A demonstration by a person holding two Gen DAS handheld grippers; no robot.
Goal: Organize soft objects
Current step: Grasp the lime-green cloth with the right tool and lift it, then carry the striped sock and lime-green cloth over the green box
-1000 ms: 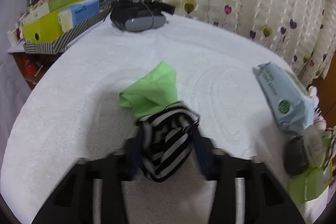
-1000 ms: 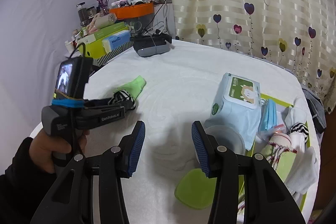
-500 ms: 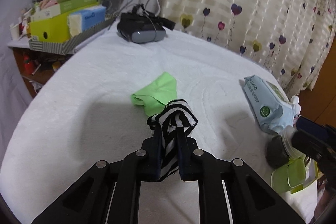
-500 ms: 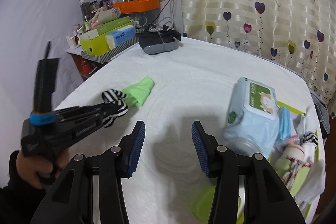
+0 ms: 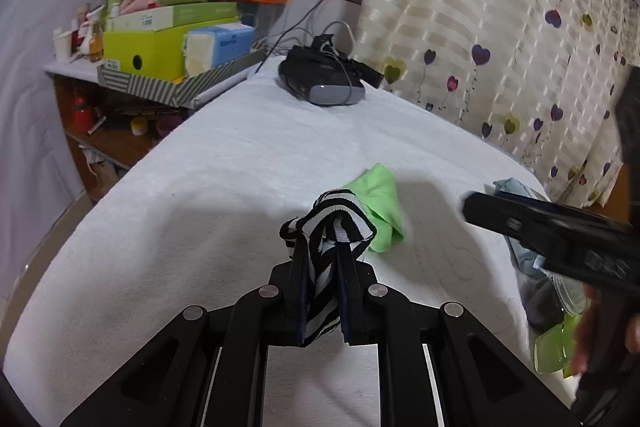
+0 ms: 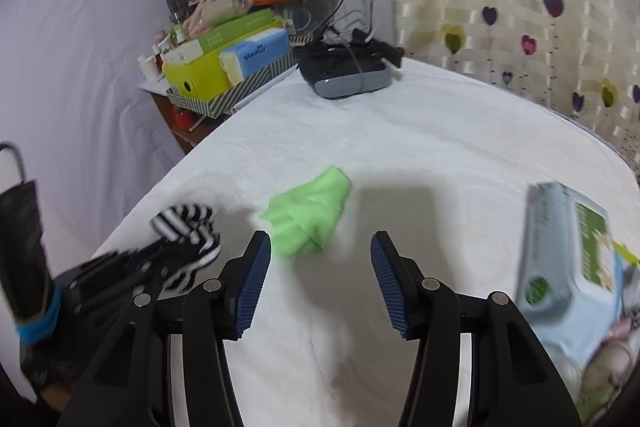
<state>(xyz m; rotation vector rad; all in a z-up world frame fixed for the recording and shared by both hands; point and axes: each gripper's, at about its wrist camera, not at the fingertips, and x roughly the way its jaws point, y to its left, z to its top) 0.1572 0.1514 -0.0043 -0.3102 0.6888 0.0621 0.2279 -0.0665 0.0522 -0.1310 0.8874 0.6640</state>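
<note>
Right wrist view: the green cloth [image 6: 310, 221] lies flat on the white surface [image 6: 420, 155], just ahead of my right tool [image 6: 320, 277] and slightly left of its centre line. The near edge of the cloth sits close to the left blue pad [image 6: 253, 283]; the right pad is well clear of it. The cloth's long axis runs diagonally, from near-left to far-right, so it crosses the gap between the fingers at an angle rather than squarely. The right tool is spread wide and carries nothing.

Left wrist view: my left tool [image 5: 322, 291] is closed tight on the striped sock [image 5: 330, 227], black and white, which bunches out beyond the fingertips and hangs above the surface. From this side the green cloth [image 5: 380, 205] is just beyond and to the right of the sock, partly hidden behind it.

Judgement: the right tool is the free one and the nearer to the cloth, so the cloth is its pick. I would shift it a little left and forward, and turn the wrist so the pads close across the short width.

Further out: a pale blue wipes pack [image 6: 576, 247] to the right, a dark headset [image 6: 344, 73] at the far end, stacked boxes [image 6: 224, 67] on the side shelf.
</note>
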